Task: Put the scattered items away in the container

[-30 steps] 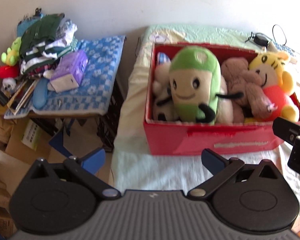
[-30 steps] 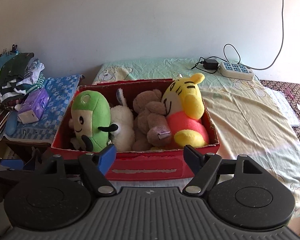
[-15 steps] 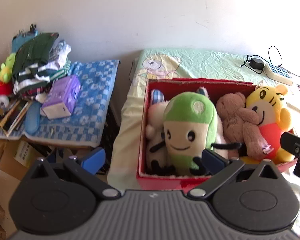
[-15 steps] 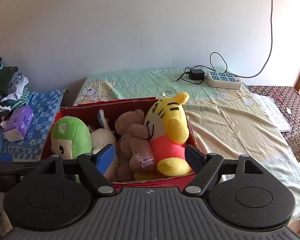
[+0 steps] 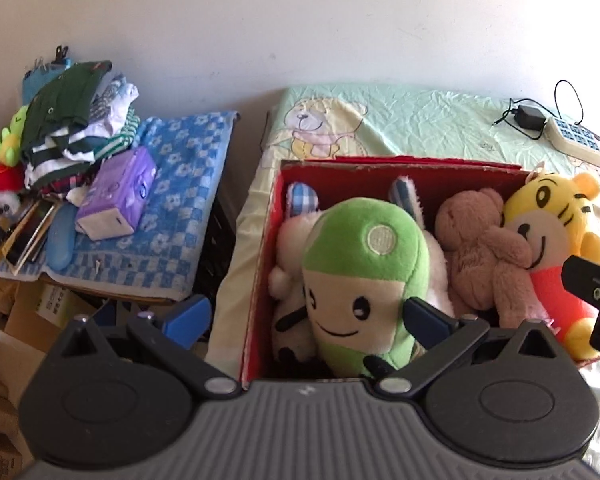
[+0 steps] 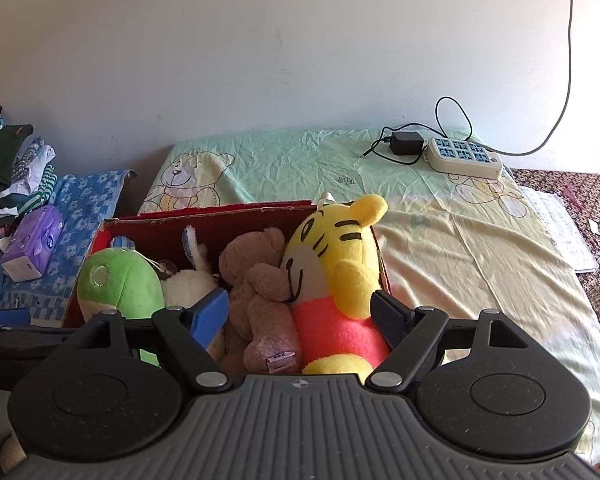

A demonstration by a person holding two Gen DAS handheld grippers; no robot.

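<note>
A red box [image 5: 400, 174] [image 6: 204, 220] stands on the bed and holds several plush toys: a green one [image 5: 360, 264] [image 6: 118, 284], a white one [image 5: 292, 240] [image 6: 188, 284], a brown bear [image 5: 476, 248] [image 6: 256, 280] and a yellow tiger [image 5: 548, 220] [image 6: 336, 248]. My left gripper [image 5: 306, 314] is open and empty, above the box's near left corner, in front of the green toy. My right gripper [image 6: 300, 312] is open and empty, above the box's near right side, in front of the bear and tiger. Part of the right gripper shows at the right edge of the left wrist view [image 5: 596, 292].
A side table with a blue checked cloth [image 5: 172, 184] [image 6: 88, 196] stands left of the bed, with piled clothes [image 5: 72, 120], a purple tissue pack [image 5: 118, 194] [image 6: 32, 244] and small toys. A power strip [image 6: 464, 156] and charger lie on the bed's far side. Cardboard boxes [image 5: 4, 320] sit below left.
Both grippers have risen and moved forward over the box, so the toys now sit lower and closer in both views. The jaws stay open.
</note>
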